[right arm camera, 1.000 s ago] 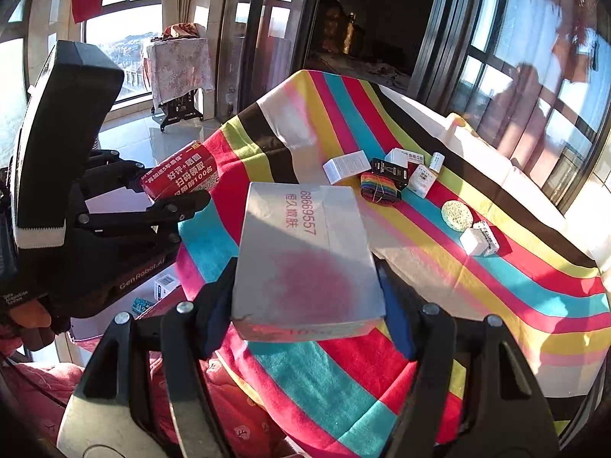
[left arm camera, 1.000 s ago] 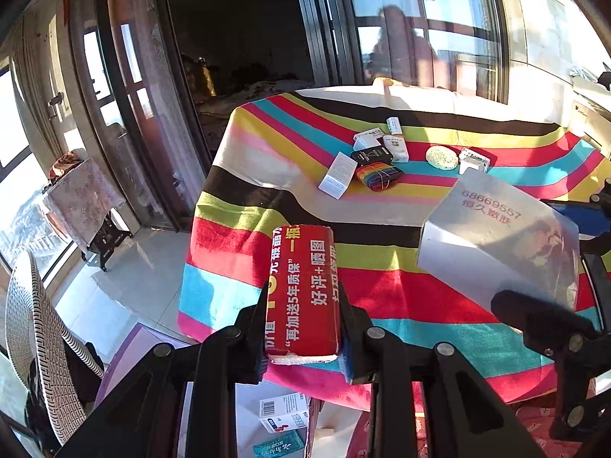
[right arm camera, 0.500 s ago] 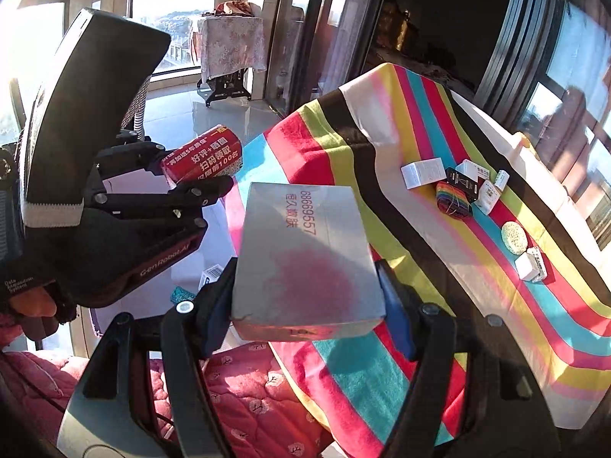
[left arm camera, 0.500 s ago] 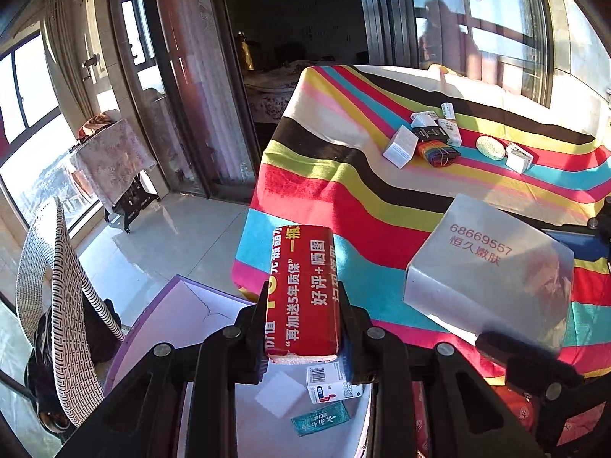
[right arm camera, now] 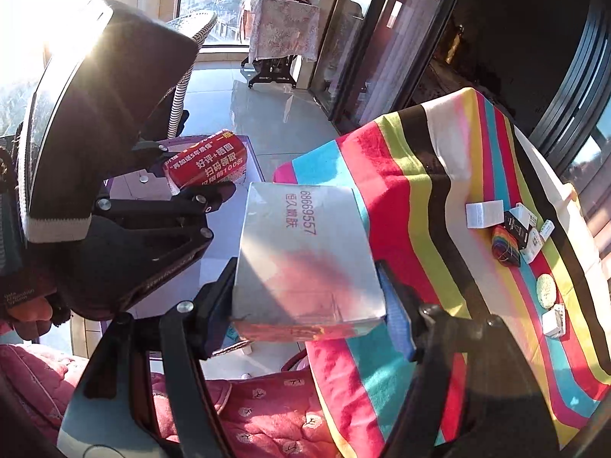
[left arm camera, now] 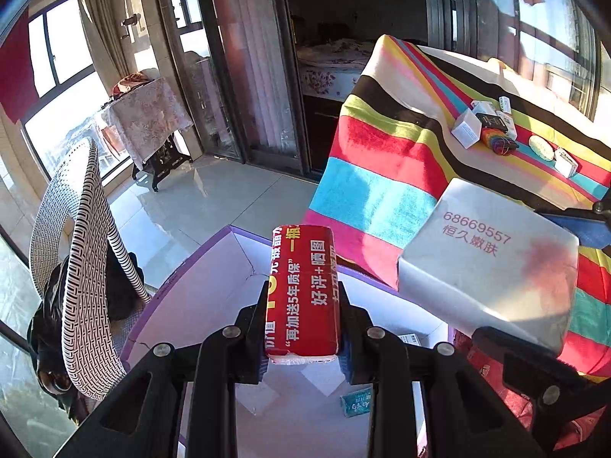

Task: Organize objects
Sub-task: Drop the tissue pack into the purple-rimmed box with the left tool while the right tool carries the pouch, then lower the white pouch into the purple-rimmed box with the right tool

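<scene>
The red tissue pack (left arm camera: pixel 301 290) was clamped across its soft middle by the left tongs (left arm camera: pixel 301 328), above the purple-rimmed box (left arm camera: pixel 183 271). The stiff, light-looking silver box (right arm camera: pixel 305 255) was gripped by its sides in the right tongs (right arm camera: pixel 309 297), beside the striped worktop (right arm camera: pixel 420 206).

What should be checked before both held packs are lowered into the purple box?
1. Left gripper shut on red pack: ok.
2. Right gripper shut on silver box: ok.
3. Red pack above purple box: ok.
4. Silver box above purple box: cannot tell; it hangs by the striped cloth edge.
5. Free floor in the purple box: ok, small packets at one side.
</scene>
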Tool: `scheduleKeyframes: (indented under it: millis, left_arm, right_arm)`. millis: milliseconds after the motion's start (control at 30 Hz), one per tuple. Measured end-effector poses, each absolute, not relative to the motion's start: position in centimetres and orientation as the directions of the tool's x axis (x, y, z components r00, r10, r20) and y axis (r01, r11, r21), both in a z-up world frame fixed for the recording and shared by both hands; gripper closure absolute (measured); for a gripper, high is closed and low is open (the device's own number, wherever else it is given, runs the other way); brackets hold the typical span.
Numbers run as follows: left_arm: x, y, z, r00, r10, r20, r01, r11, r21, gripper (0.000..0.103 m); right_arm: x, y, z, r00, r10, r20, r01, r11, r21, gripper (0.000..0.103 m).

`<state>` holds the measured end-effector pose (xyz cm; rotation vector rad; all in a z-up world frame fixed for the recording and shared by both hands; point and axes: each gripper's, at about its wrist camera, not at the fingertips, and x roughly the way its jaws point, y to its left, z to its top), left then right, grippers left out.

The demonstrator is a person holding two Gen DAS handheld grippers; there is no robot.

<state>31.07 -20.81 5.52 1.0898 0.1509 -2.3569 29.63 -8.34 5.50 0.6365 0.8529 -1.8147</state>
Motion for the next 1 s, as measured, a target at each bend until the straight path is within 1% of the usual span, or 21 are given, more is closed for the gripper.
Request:
scheduleKeyframes:
  millis: [100, 167, 200, 233, 300, 333, 433, 533, 700, 833, 900, 1000]
  left_arm:
    - [31.8, -22.3, 4.7, -0.505, -0.428, -0.749, 0.546, -0.831, 0.108, 0.073]
    - [32.6, -23.4, 4.2, -0.479, -0.449, -0.754, 0.595, -0.798, 0.097, 0.070]
    - [33.0, -24.0, 3.9, -0.462, -0.461, -0.757, 0.623, -0.777, 0.093, 0.061]
    - [33.5, -24.6, 3.8, -0.452, -0.468, -0.759, 0.643, -0.761, 0.085, 0.044]
    - [34.4, -25.5, 3.7, -0.445, -0.483, -0.754, 0.674, -0.735, 0.074, 0.025]
    - [34.7, -25.8, 3.7, -0.441, -0.497, -0.748, 0.686, -0.723, 0.076, 0.023]
    - [35.0, -26.3, 3.7, -0.426, -0.517, -0.743, 0.704, -0.704, 0.086, 0.020]
    - [34.4, -25.9, 3.8, -0.429, -0.501, -0.752, 0.696, -0.714, 0.078, 0.020]
    - [31.3, -22.5, 4.2, -0.473, -0.454, -0.755, 0.605, -0.791, 0.096, 0.020]
    - [27.3, -18.4, 5.4, -0.570, -0.316, -0.759, 0.464, -0.886, 0.020, 0.020]
    - [24.8, -15.6, 5.8, -0.611, -0.253, -0.751, 0.379, -0.925, 0.003, 0.019]
    - [20.6, -11.2, 5.4, -0.639, -0.114, -0.761, 0.235, -0.971, -0.052, 0.018]
  right_arm:
    - [30.0, -9.6, 4.8, -0.341, -0.559, -0.756, 0.940, -0.228, -0.255, 0.032]
    - [30.1, -10.4, 4.2, -0.311, -0.562, -0.767, 0.950, -0.203, -0.237, 0.031]
    - [30.0, -10.9, 3.9, -0.304, -0.554, -0.775, 0.952, -0.197, -0.233, 0.031]
    - [30.0, -11.2, 3.5, -0.312, -0.540, -0.782, 0.950, -0.202, -0.239, 0.031]
    - [29.8, -11.7, 3.0, -0.334, -0.519, -0.787, 0.942, -0.222, -0.252, 0.031]
    - [29.7, -11.6, 2.9, -0.337, -0.518, -0.786, 0.940, -0.230, -0.251, 0.030]
    - [29.4, -11.0, 3.1, -0.357, -0.513, -0.780, 0.932, -0.254, -0.259, 0.024]
    - [28.4, -9.8, 3.7, -0.387, -0.509, -0.769, 0.917, -0.305, -0.259, 0.022]
    - [25.3, -6.3, 5.2, -0.459, -0.481, -0.747, 0.861, -0.448, -0.241, 0.019]
    - [21.9, -2.1, 5.8, -0.527, -0.435, -0.730, 0.795, -0.556, -0.242, 0.017]
    - [19.5, 0.7, 5.9, -0.548, -0.411, -0.728, 0.753, -0.622, -0.215, 0.017]
    - [15.1, 5.5, 5.3, -0.578, -0.358, -0.734, 0.665, -0.728, -0.169, 0.015]
